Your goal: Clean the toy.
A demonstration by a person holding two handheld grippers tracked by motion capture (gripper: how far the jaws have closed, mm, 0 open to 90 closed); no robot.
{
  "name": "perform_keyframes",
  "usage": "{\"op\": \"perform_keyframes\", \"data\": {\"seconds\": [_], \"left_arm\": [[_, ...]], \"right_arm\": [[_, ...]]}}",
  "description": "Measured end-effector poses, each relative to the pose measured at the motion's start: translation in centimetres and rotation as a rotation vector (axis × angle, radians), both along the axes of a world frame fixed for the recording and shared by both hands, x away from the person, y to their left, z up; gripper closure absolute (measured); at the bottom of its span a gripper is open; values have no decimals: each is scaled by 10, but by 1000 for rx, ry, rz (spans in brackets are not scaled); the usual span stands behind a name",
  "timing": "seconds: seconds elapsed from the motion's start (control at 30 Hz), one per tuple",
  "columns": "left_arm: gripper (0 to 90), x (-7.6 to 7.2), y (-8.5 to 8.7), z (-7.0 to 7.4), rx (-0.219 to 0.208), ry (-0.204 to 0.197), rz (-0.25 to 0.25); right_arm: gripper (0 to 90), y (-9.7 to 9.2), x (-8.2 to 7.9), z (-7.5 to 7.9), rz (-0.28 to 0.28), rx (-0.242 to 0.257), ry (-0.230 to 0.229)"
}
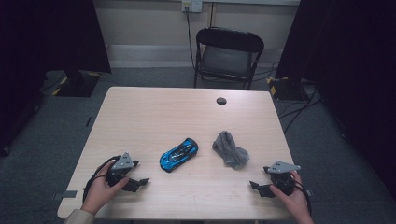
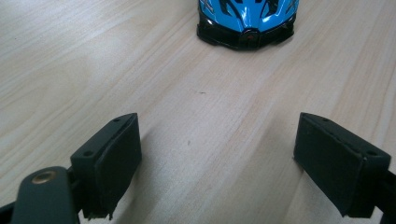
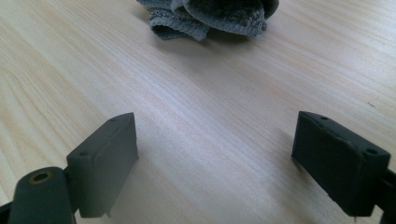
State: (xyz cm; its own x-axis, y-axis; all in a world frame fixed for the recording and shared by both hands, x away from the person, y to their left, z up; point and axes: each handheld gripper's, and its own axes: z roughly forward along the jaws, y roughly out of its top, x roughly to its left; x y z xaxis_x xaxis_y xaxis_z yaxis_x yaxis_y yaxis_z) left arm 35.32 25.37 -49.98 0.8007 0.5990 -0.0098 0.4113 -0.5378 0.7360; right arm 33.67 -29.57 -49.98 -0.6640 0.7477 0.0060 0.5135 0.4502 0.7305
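Note:
A blue and black toy car (image 1: 179,154) lies near the middle of the light wooden table (image 1: 177,112), pointing diagonally. To its right lies a crumpled grey knitted cloth (image 1: 229,149). A hand holds my left gripper (image 1: 140,172) at the front left, open and empty, aimed at the car. In the left gripper view the car's end (image 2: 247,21) sits ahead of the wide-apart jaws of the left gripper (image 2: 217,163). My right gripper (image 1: 259,178) rests at the front right, held by the other hand. Its jaws (image 3: 217,163) stand open over bare wood, with the grey cloth (image 3: 210,14) ahead.
A round cable hole (image 1: 221,101) sits near the table's far edge. A black folding chair (image 1: 229,51) stands behind the table, and dark curtains hang at both sides. Cables run across the grey floor at the right.

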Motion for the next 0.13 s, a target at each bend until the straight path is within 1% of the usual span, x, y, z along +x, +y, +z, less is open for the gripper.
{"op": "perform_keyframes", "data": {"seconds": [0.13], "left_arm": [[141, 0, 0, 0, 0, 0, -1]], "right_arm": [[132, 0, 0, 0, -3, 0, 0]]}}
